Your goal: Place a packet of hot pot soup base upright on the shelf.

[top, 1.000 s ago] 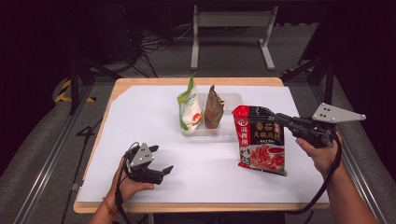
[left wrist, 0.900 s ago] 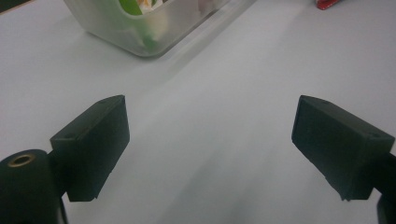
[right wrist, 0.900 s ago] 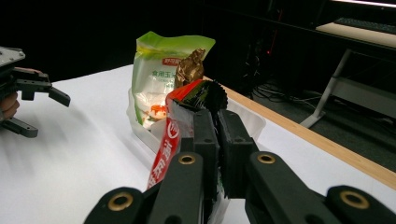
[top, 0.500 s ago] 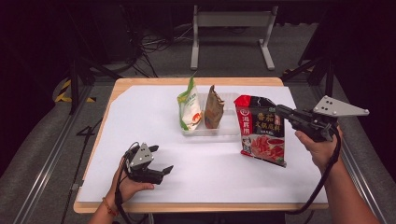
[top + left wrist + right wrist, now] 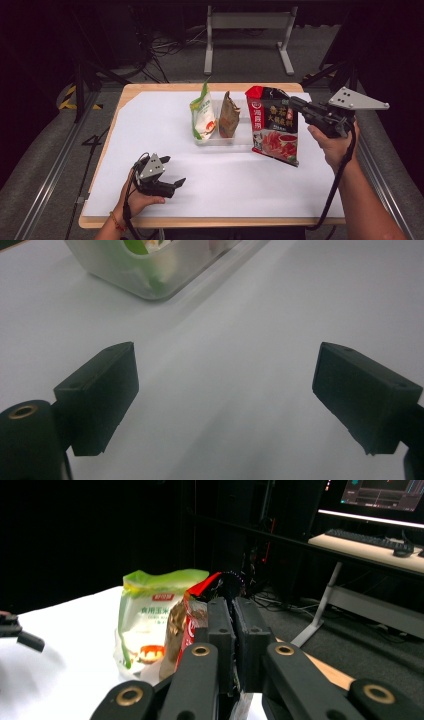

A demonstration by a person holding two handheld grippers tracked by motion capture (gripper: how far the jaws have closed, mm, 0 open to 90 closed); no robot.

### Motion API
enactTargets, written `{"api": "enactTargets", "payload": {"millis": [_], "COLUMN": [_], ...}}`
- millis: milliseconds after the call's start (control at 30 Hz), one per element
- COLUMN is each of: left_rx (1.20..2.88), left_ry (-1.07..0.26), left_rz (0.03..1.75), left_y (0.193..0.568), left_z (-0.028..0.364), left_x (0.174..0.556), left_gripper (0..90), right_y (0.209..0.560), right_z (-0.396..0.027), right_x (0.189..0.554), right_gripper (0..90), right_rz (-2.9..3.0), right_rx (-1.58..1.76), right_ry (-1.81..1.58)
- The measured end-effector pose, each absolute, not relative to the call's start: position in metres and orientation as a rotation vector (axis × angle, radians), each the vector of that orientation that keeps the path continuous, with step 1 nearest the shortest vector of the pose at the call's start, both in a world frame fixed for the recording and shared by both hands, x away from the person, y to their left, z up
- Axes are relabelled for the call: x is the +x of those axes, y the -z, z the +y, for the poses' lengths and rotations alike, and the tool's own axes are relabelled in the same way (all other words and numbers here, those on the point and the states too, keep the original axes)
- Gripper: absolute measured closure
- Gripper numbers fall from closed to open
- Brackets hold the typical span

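Note:
A red and black pouch (image 5: 274,132) hangs upright above the white table cover, just right of a clear tray (image 5: 222,141). My right gripper (image 5: 295,105) is shut on the pouch's upper right edge; in the right gripper view the jaws (image 5: 232,605) pinch the pouch (image 5: 190,625) edge-on. A green and white bag (image 5: 202,117) and a brown bag (image 5: 229,117) stand side by side in the tray. The left gripper (image 5: 174,171) rests on the table near the front left, open with nothing between its jaws (image 5: 225,390). It faces the tray's corner (image 5: 150,275).
A white sheet (image 5: 150,130) covers the wooden table (image 5: 150,89). A metal stand (image 5: 247,30) and cables lie on the floor behind it. Dark tripod legs stand at both sides. A desk with a keyboard (image 5: 370,542) is off to one side.
The right gripper has lifted the red pouch off the table and carried it back toward the tray. The left gripper has stayed where it was, still open.

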State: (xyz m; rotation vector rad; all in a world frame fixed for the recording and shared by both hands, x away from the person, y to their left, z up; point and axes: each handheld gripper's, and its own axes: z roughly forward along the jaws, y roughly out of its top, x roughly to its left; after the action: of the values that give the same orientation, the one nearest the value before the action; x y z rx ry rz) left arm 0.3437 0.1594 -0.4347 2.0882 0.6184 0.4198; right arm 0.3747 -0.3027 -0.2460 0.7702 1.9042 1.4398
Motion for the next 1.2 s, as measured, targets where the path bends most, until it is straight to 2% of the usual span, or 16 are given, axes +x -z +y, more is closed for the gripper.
{"api": "enactTargets", "payload": {"millis": [267,1200], "left_rx": [2.086,2.085], "left_ry": [-0.416,-0.401], "left_rz": [0.619,0.611], "left_y": [0.435,0.437], "left_z": [0.160,0.160], "left_x": [0.344,0.343], "left_gripper": [12.1,12.1], "right_y": [0.236,0.235], "right_z": [-0.291,-0.251], "right_x": [0.393,0.469], "right_gripper": [87.3,87.4], "right_rz": [1.875,1.855], "right_rx": [0.788,0.907], "right_ry": [-1.432,-1.339]}}
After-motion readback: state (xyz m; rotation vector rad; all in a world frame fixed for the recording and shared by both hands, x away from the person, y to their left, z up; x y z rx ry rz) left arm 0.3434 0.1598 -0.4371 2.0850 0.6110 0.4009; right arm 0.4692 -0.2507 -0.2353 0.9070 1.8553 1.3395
